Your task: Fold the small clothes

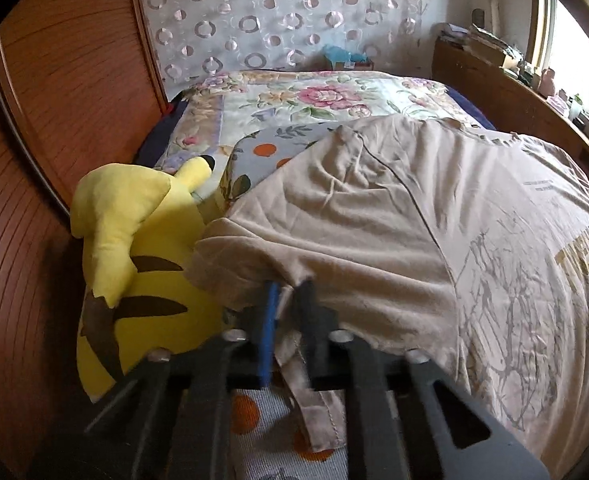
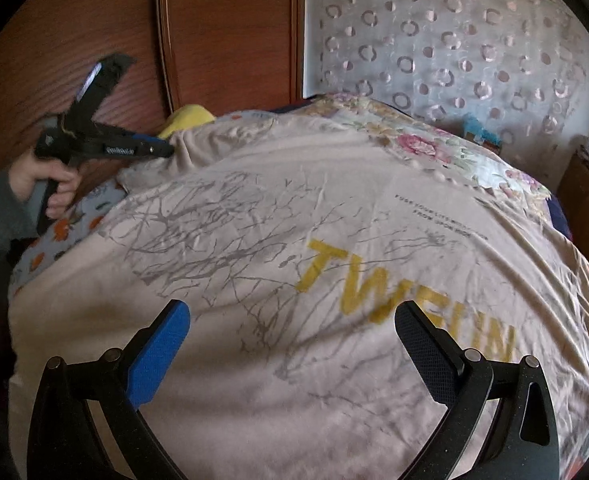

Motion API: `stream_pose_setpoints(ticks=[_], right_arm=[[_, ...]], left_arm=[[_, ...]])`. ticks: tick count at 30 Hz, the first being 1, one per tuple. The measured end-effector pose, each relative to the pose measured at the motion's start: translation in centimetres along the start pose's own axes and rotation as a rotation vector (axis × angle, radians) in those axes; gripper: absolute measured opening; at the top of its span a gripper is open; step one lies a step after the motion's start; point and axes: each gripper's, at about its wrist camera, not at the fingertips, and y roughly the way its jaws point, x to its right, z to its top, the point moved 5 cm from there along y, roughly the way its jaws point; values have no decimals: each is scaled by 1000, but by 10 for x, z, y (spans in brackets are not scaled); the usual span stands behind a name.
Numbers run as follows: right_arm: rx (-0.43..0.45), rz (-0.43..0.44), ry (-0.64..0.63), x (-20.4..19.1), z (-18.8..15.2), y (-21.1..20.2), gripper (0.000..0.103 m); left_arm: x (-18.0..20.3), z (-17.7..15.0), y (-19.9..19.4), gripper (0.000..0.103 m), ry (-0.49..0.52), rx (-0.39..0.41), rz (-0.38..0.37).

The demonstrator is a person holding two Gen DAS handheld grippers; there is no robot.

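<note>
A beige T-shirt (image 1: 374, 208) with grey branch print and yellow letters lies spread over the bed (image 1: 294, 96). My left gripper (image 1: 290, 292) is shut on the hem of the shirt's sleeve, and a fold of cloth hangs down between its fingers. In the right wrist view the same left gripper (image 2: 166, 150) pinches the sleeve at the shirt's (image 2: 294, 260) far left corner, held by a hand in a grey sleeve. My right gripper (image 2: 290, 332) hovers open over the printed chest, nothing between its blue and black pads.
A yellow plush toy (image 1: 134, 248) lies at the left beside the sleeve, against a wooden wardrobe (image 1: 54, 100). A floral quilt (image 1: 314, 96) covers the far bed. A patterned curtain (image 1: 274, 20) hangs behind. A cluttered wooden shelf (image 1: 514, 80) runs along the right by the window.
</note>
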Motion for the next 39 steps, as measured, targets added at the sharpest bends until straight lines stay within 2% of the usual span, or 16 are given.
stream_pose_setpoints(ticks=[3,7,13,20,23,24,26,28,31,33,34,36,39], right_arm=[[24,-14,26,5,-3,-13,102],[48,-27,59,14,-11,-31,102],[85,-43,127,32,-15,-48,102],[99,-59,160,38,-20,-54,102],[95,-57,163,38,-21,-52,102],[93,-58,162,38,-21,-51,102],[87,-59,161,39,-23,-52,102],[85,-58,160,39,-22,-51,102],[85,-60,155,39,-19,-51,102],[89,-63,146,37,-16,-51,102],[93,-62,138,36,-13,-51,102],[103,-59,114,32,-7,-50,100],[109,-54,74,26,3,-45,92]], left_arm=[[3,2,-5,4,6,20,0],[11,15,-32,4,-18,114,-24],[64,37,-67,4,70,190,-96],[126,44,-81,4,149,195,-184],[139,40,-88,6,155,196,-209],[140,38,-92,8,153,202,-214],[137,34,-99,27,138,220,-222],[131,28,-109,41,118,243,-225],[123,21,-118,42,96,262,-215],[111,12,-124,55,85,271,-186],[108,9,-126,68,84,279,-168],[98,-2,-129,78,78,297,-138],[84,-17,-131,79,51,296,-114]])
